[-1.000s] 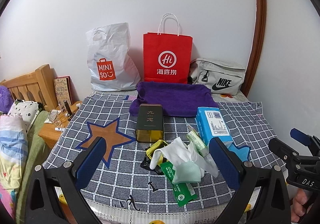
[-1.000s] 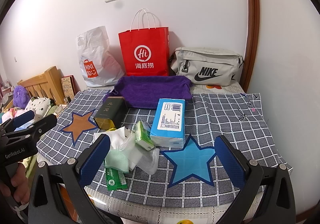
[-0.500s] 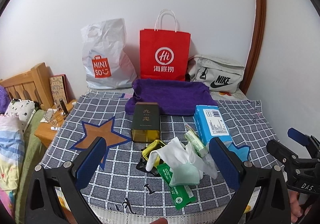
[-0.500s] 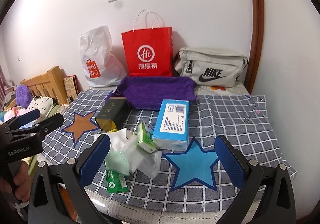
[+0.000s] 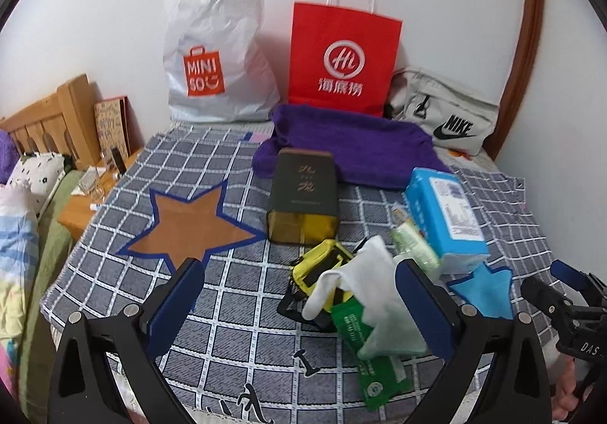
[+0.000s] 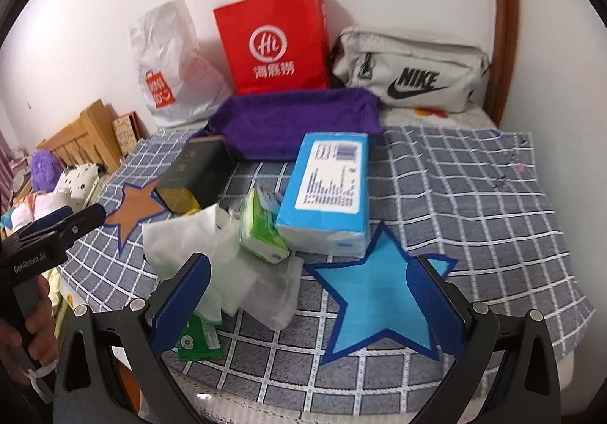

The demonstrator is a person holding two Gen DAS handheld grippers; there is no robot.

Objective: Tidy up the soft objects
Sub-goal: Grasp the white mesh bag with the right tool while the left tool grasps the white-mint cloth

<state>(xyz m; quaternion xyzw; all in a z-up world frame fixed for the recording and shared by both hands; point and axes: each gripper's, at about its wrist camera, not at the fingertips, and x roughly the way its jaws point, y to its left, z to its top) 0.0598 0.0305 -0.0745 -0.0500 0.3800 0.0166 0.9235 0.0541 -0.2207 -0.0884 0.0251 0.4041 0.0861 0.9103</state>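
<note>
Both grippers, left (image 5: 299,304) and right (image 6: 309,304), stood with jaws spread; the loose tissues (image 6: 189,238) looked light, limp, best pinched at a raised fold.

I see the checked cloth (image 5: 235,314) covering the table, and on it the purple towel (image 5: 364,147), dark tin (image 5: 303,192), blue tissue pack (image 6: 330,189), loose wipes (image 6: 197,238) and three bags by the wall.

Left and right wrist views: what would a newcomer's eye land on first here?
The red paper bag standing against the back wall, between a white Miniso bag and a grey Nike bag. Next, the clutter mid-table on the checked cloth: a blue tissue pack, white wipes and a dark tin. Both grippers hover open, empty.
</note>
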